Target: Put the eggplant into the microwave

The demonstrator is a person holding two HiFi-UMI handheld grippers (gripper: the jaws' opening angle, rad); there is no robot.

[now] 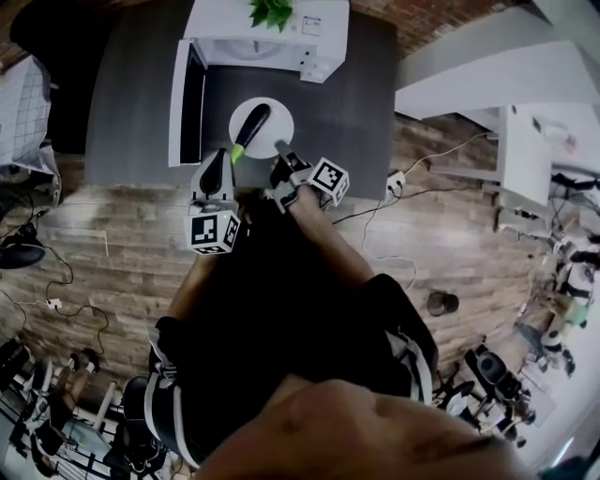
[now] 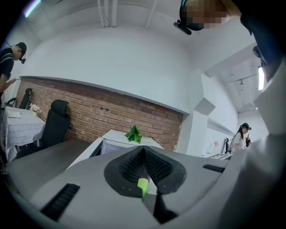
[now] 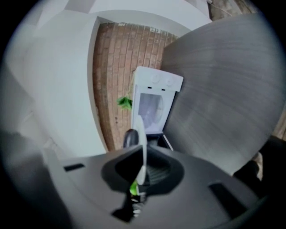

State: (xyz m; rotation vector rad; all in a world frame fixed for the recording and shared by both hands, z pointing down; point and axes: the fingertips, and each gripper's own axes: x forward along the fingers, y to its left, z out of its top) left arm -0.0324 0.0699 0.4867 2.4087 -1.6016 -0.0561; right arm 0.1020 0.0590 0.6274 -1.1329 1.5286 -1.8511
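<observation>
A dark purple eggplant (image 1: 253,124) with a green stem lies on a round white plate (image 1: 278,120) over the dark grey table (image 1: 141,103), just in front of the white microwave (image 1: 309,37). The microwave's door (image 1: 186,103) stands open to the left. My left gripper (image 1: 230,157) is at the plate's near left edge, shut on the eggplant's green stem (image 2: 142,185). My right gripper (image 1: 281,150) is shut on the plate's near right rim. In the right gripper view the plate (image 3: 142,147) shows edge-on, with the eggplant (image 3: 130,137) beside it and the microwave (image 3: 154,105) ahead.
A small green plant (image 1: 272,11) sits on top of the microwave. A black office chair (image 2: 56,123) stands left of the table by the brick wall. White desks (image 1: 525,150) are at the right, and cables (image 1: 412,187) run over the wooden floor.
</observation>
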